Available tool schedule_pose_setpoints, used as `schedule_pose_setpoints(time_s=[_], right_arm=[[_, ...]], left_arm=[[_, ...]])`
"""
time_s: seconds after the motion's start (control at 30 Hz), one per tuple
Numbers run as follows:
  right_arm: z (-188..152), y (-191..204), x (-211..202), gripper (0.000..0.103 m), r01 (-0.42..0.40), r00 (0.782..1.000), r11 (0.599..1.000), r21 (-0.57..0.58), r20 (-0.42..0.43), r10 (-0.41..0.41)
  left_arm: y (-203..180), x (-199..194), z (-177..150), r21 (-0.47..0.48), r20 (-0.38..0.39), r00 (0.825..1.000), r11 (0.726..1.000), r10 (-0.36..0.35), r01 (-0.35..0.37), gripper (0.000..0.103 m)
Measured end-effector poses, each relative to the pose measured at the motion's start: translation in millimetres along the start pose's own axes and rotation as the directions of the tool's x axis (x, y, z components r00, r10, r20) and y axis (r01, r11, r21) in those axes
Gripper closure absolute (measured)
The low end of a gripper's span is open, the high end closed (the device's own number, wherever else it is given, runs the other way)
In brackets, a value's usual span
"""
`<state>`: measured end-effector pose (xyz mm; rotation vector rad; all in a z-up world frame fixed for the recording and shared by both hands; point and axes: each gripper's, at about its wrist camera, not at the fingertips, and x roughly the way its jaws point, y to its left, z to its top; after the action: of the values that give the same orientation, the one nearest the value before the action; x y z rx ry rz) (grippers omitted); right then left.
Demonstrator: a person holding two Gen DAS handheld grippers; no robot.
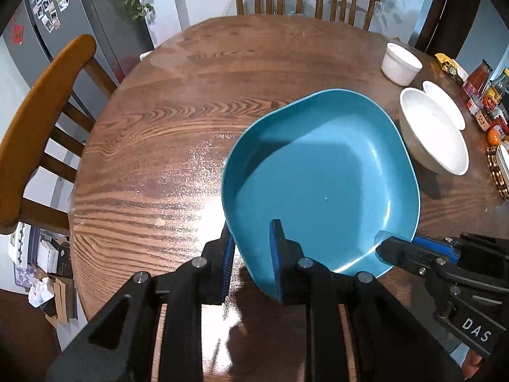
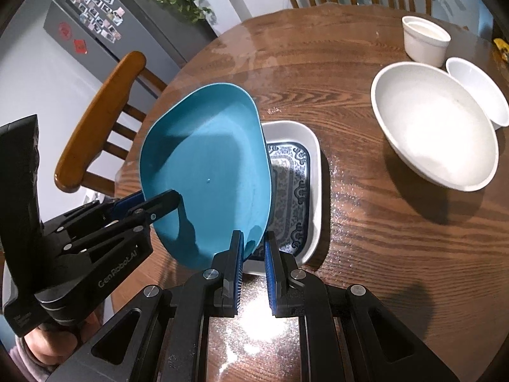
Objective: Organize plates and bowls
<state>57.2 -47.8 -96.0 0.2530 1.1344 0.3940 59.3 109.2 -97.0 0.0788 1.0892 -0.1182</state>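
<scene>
Teal plate tilted above rectangular patterned dish; white bowl nearby

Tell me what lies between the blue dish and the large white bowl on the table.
Only bare wooden table: in the right wrist view, nothing stands between the blue dish and the large white bowl.

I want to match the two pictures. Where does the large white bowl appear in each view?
Left wrist view: the large white bowl is at the right edge, just right of the blue plate.
Right wrist view: the large white bowl is upper right, far from the blue plate.
Shared landmark: the small white cup stands beyond the bowl in both views.
</scene>
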Motion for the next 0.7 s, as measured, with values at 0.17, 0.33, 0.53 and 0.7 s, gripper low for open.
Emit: schedule_pose_setpoints(time_s=[0.17,0.33,0.53,0.7], right_arm=[[-1,-3,11,0.089,0.000,1.000,1.000,0.021,-0.023,0.000],[1,-7,18,0.089,0.002,0.999,0.999,0.044,-0.034,0.000],[1,-11,23,0.089,-0.001,0.999,0.998,0.060,-0.051,0.004],[3,-12,23,0.089,0.003,0.999,0.998,0.062,-0.050,0.000]], left_arm=[[-2,11,1,0.009,-0.022,1.000,1.000,0.002,-0.002,0.083],[-6,20,4,0.022,-0.036,0.999,1.000,0.007,-0.006,0.083],[-7,23,7,0.037,-0.038,0.999,0.999,0.018,-0.017,0.083],[-8,24,9,0.050,-0.035,0.999,0.998,0.028,-0.026,0.082]])
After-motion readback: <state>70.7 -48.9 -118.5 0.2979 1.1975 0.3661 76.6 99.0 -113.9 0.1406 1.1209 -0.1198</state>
